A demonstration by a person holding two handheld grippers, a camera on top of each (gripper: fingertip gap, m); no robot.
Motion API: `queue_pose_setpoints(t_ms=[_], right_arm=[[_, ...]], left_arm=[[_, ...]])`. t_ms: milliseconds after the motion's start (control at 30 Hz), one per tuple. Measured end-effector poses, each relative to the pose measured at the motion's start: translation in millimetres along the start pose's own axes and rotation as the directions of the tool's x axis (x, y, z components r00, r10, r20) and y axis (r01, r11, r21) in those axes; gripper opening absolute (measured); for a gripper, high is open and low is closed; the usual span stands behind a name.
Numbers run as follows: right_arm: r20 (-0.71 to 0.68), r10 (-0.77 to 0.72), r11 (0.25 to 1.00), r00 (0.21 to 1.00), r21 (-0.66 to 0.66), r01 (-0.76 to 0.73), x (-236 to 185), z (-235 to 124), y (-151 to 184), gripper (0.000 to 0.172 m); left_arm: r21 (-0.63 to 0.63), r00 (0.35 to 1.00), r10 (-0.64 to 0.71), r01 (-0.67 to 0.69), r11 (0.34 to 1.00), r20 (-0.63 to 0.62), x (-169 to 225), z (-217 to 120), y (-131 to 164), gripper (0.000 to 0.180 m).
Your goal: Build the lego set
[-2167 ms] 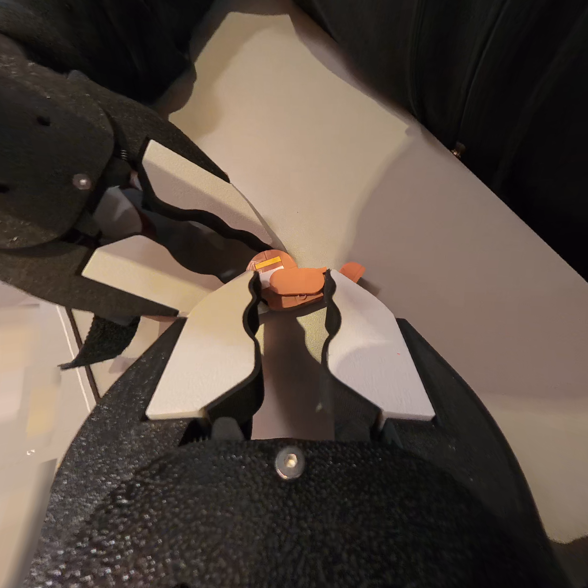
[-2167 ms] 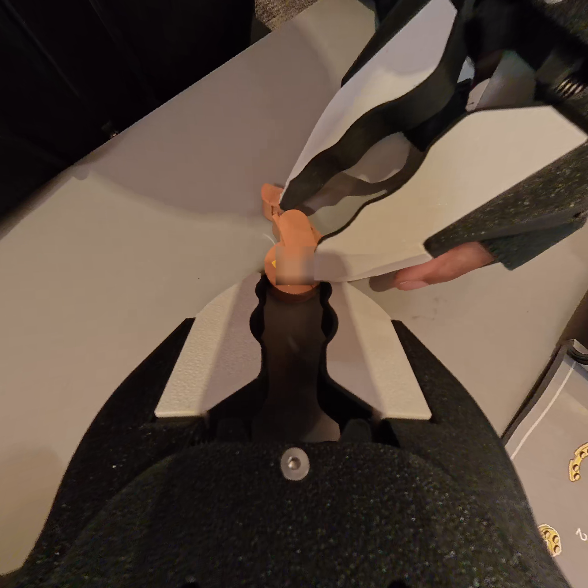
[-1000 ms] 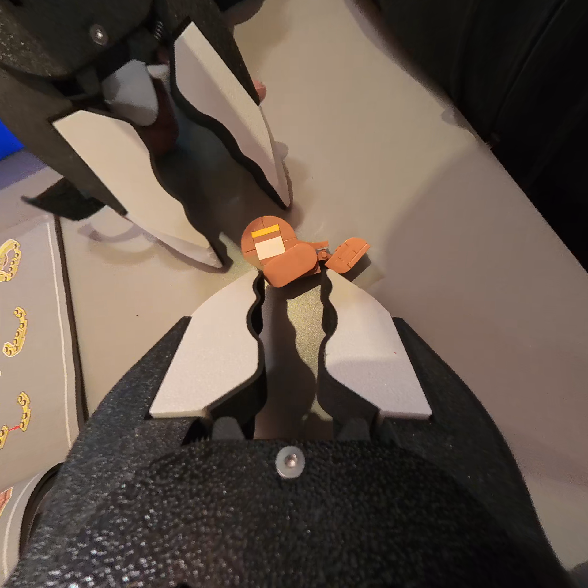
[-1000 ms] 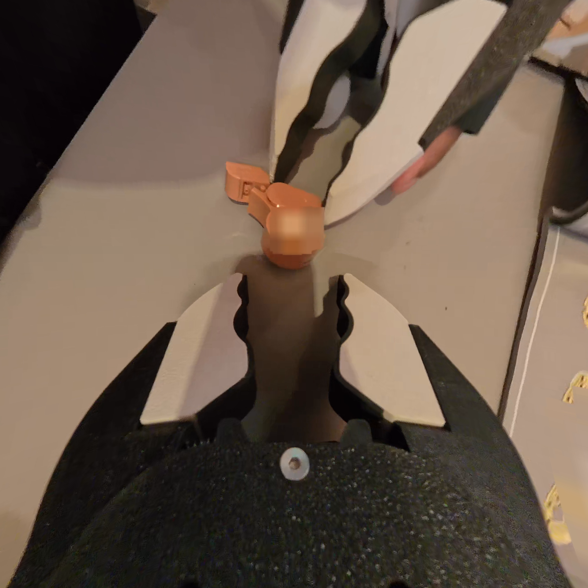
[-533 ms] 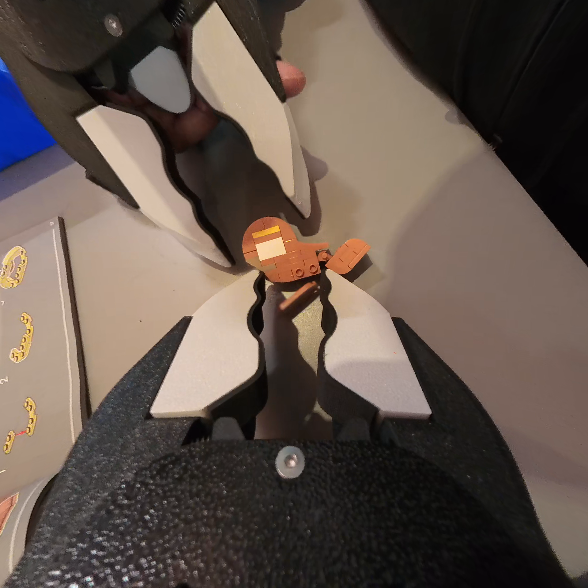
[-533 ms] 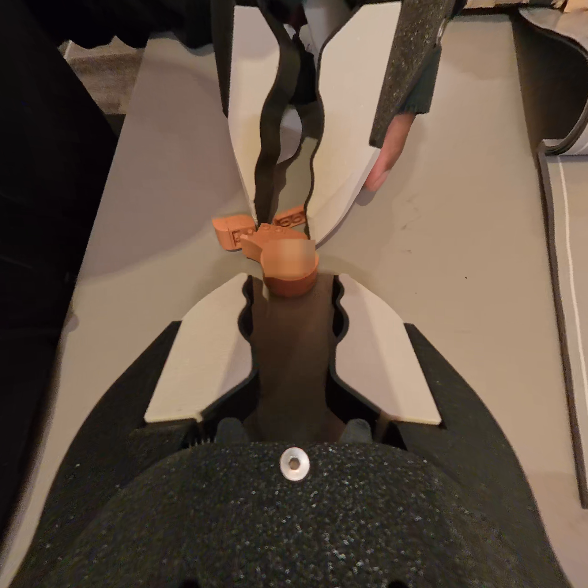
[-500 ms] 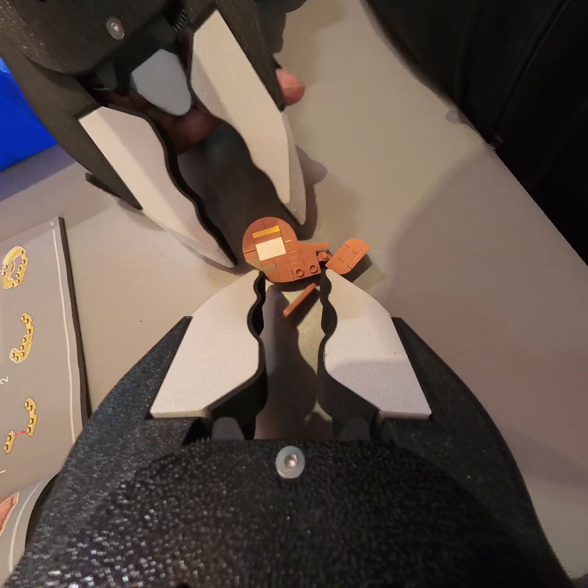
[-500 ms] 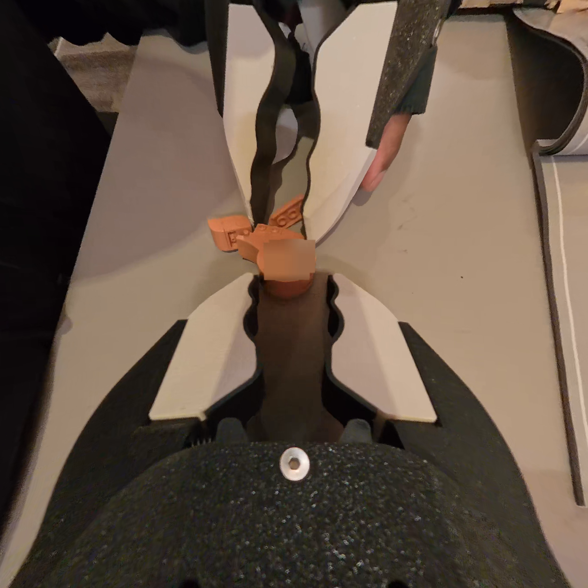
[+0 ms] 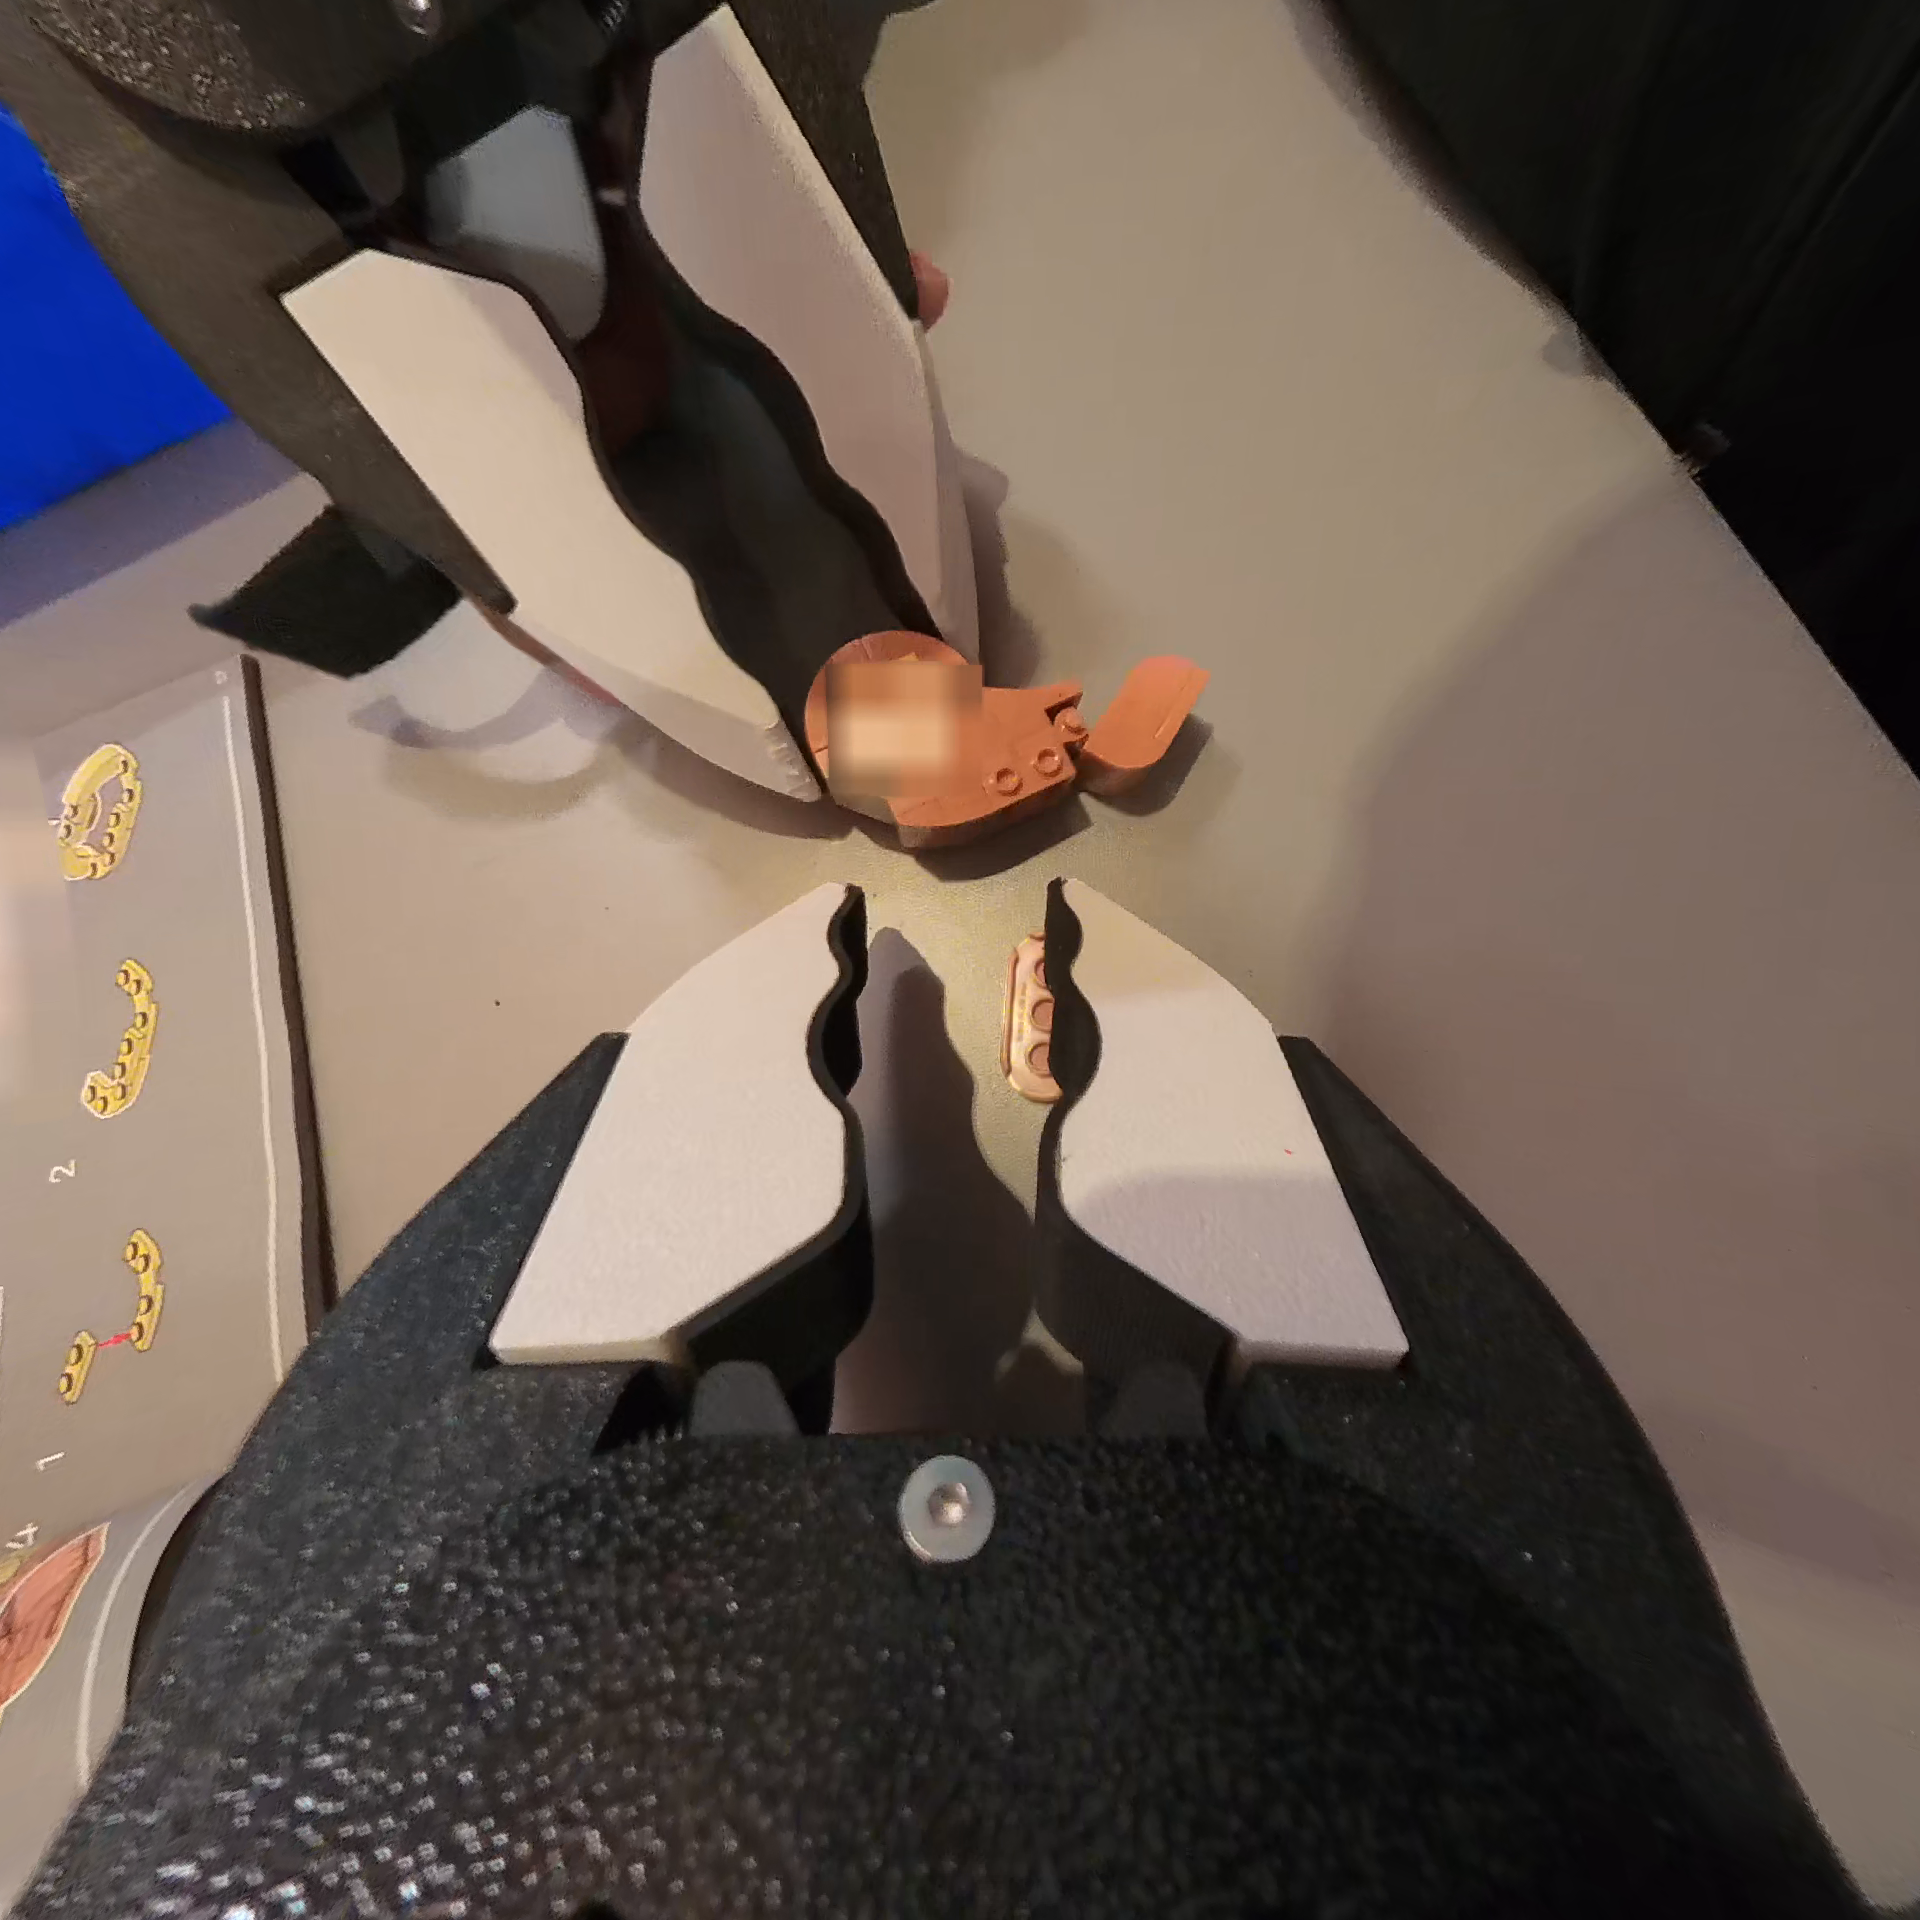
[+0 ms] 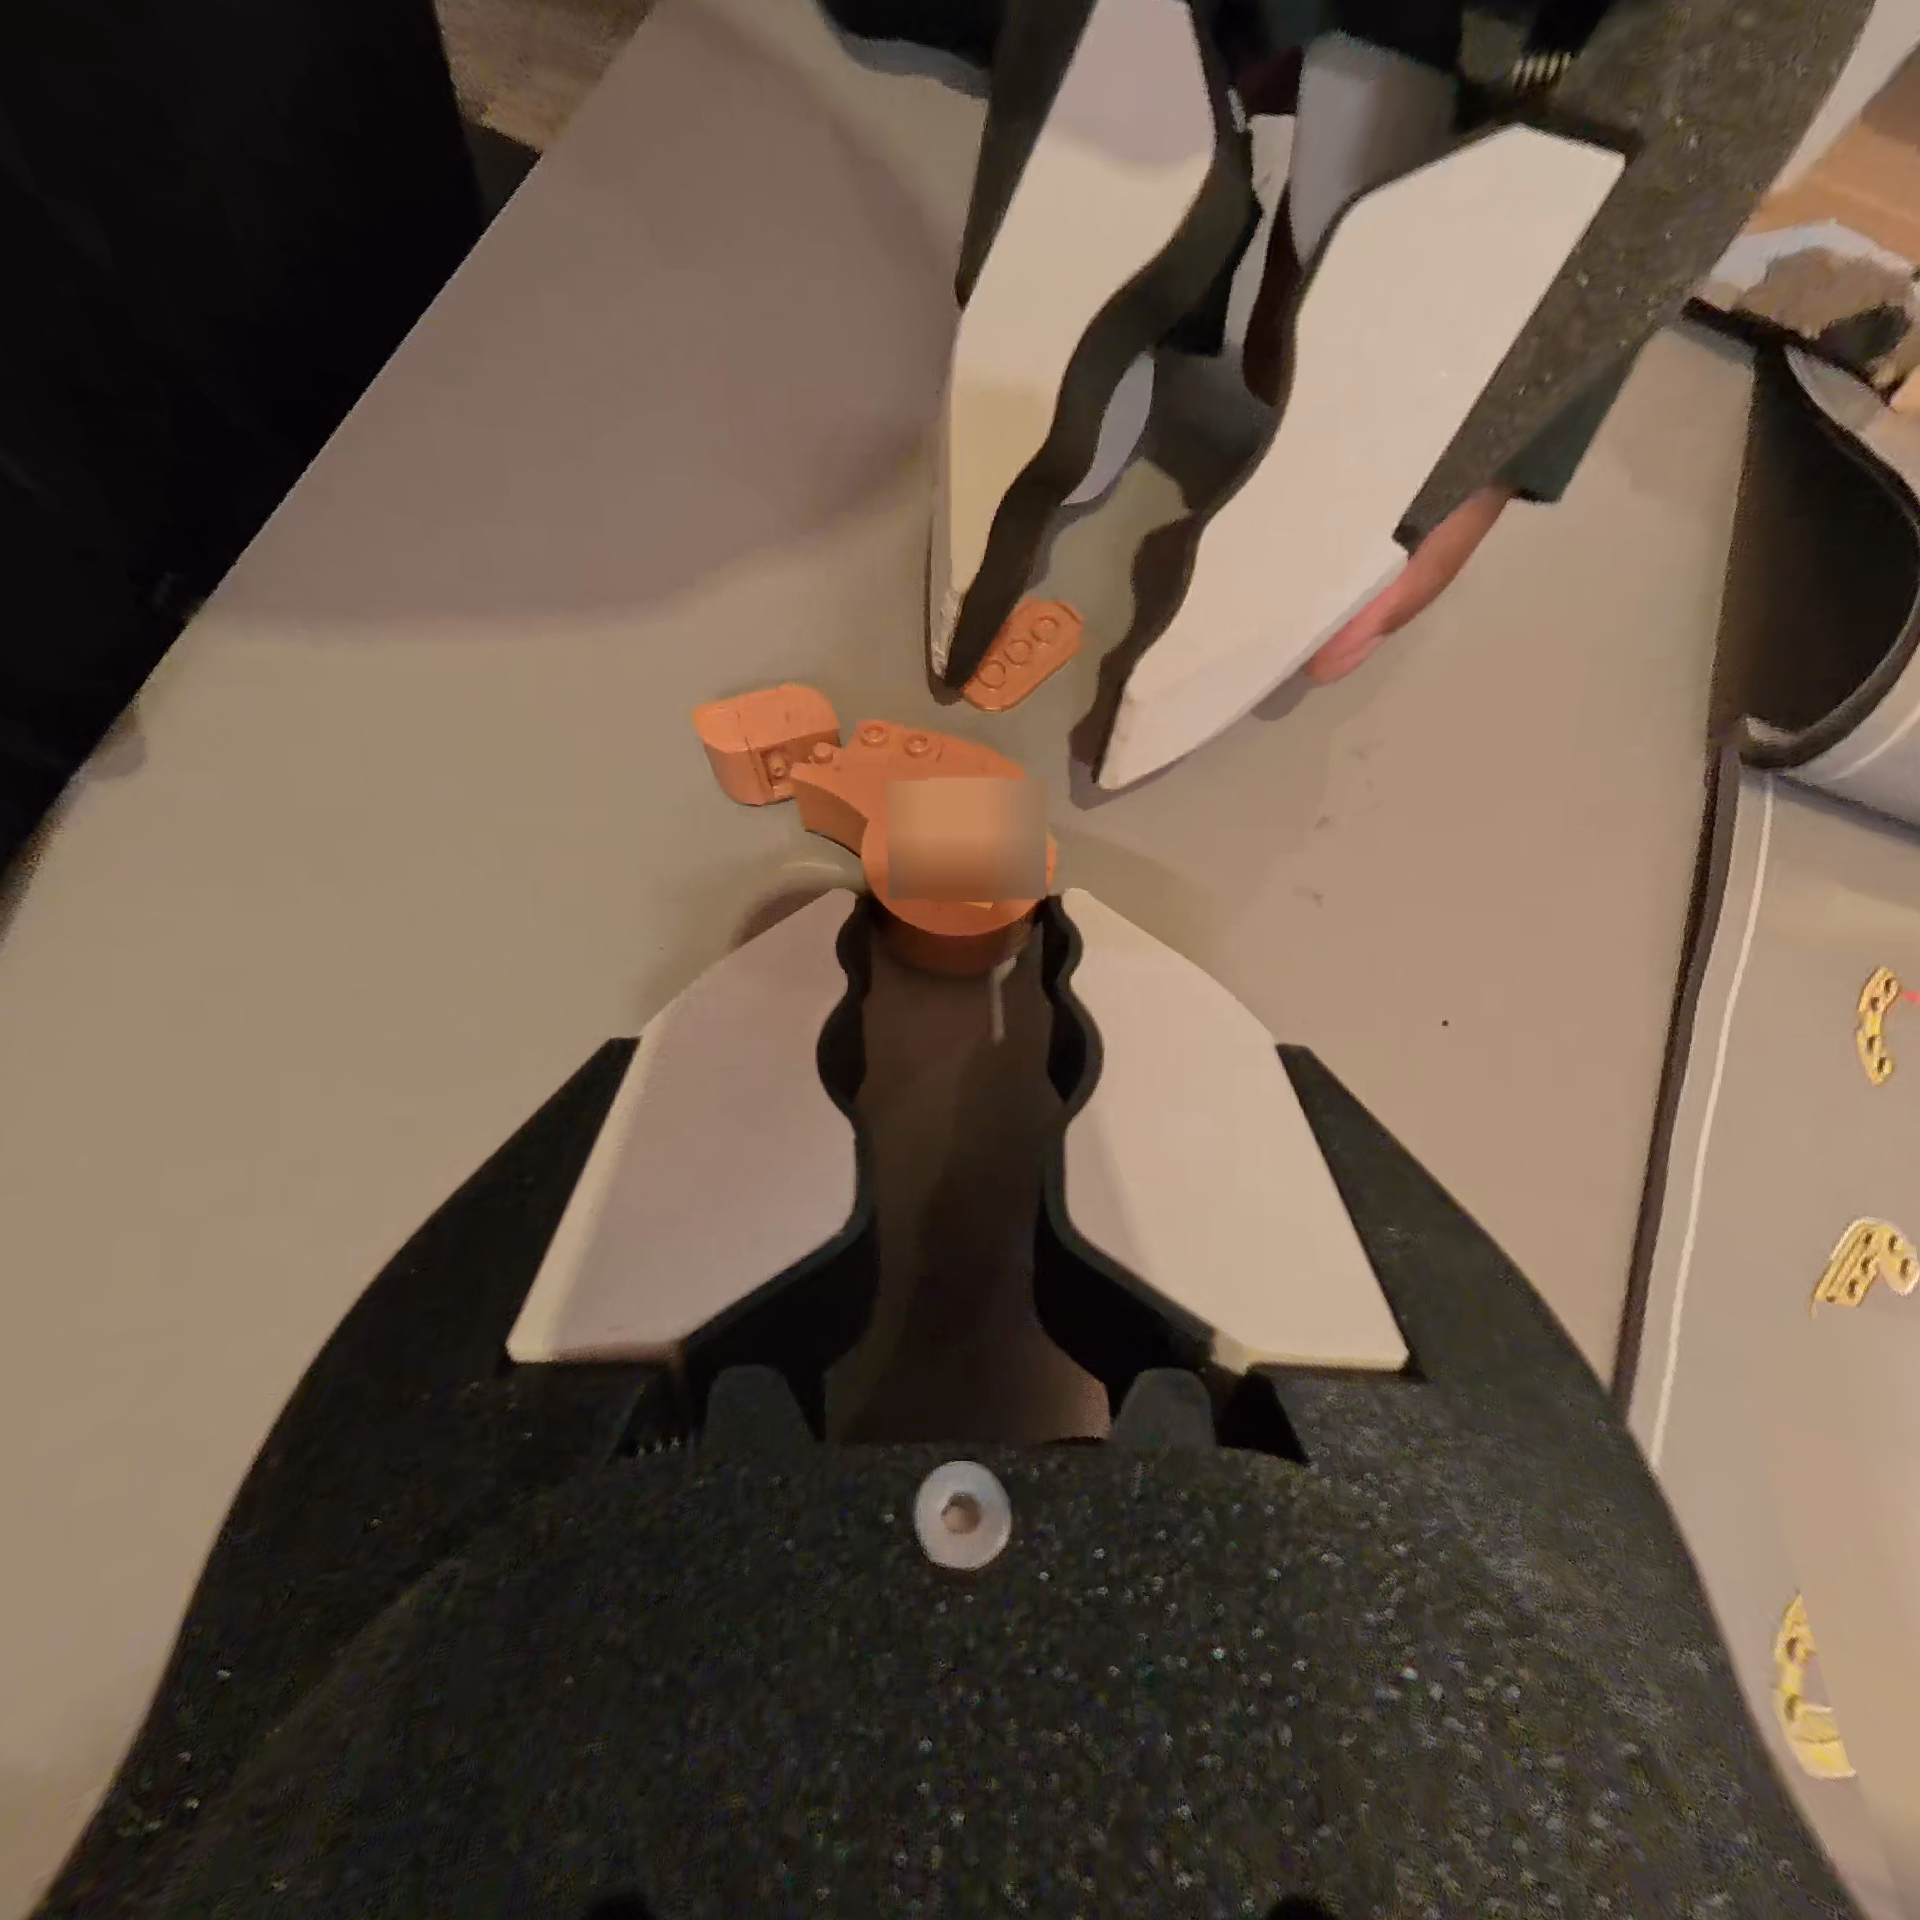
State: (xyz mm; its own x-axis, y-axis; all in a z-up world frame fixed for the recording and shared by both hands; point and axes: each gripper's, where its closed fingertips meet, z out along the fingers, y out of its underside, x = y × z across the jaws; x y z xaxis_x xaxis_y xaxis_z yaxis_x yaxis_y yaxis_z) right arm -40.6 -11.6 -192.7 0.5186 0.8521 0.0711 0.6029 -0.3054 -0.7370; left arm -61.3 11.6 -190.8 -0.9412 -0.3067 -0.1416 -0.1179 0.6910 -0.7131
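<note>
While the right gripper [image 10: 956, 914] clamps the round end of the brown brick figure [image 10: 904, 790] on the bench [image 10: 416, 623], the left gripper [image 9: 951, 894] stands apart and empty, a small loose studded plate [image 9: 1031, 1013] lying unattached just inside its right finger.

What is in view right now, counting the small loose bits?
orange-brown toy-brick assembly: one, on the table centre, studs up.
curved orange-brown brick piece: one, against the assembly's stud end.
small flat orange-brown three-hole plate: one, loose on the table.
grey table: one, under everything.
grey printed sheet with yellow part pictures: one, at the table's side.
blue object: one, at the frame edge.
person's fingertip: one, behind the left tool.
left hand-held gripper: open, plate beside one finger.
right hand-held gripper: closed on the assembly's round end.
</note>
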Motion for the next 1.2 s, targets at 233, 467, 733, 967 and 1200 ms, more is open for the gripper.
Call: queue_pose_setpoints(t_ms=[233, 467, 733, 967, 1200], right_arm=[[-0.024, -0.115, 0.993, 0.993, -0.007, 0.115, 2, 0, 2, 0.031], [-0.072, -0.095, 0.994, 0.993, -0.060, 0.091, 5, -7, 10, 0.043], [-0.122, 0.040, 0.994, 0.992, -0.100, -0.053, -3, -17, 21, 0.045], [-0.156, 0.196, 0.981, 0.968, 0.035, -0.193, -22, -23, 11, 0.024], [-0.145, 0.106, 0.994, 0.984, -0.007, -0.108, -27, -11, 5, 0.023]], left_arm=[[-0.012, 1.000, 0.031, -0.031, 0.999, 0.000, 3, 10, -6, 0.026], [-0.019, 0.999, 0.037, -0.037, 0.999, 0.000, 5, 12, -6, 0.023], [-0.022, 0.999, 0.036, -0.036, 0.999, 0.002, 4, 13, -6, 0.023], [-0.013, 1.000, 0.024, -0.024, 1.000, 0.004, 7, 12, -7, 0.021], [-0.031, 0.999, 0.039, -0.038, 0.999, 0.010, 12, 15, -8, 0.018]])
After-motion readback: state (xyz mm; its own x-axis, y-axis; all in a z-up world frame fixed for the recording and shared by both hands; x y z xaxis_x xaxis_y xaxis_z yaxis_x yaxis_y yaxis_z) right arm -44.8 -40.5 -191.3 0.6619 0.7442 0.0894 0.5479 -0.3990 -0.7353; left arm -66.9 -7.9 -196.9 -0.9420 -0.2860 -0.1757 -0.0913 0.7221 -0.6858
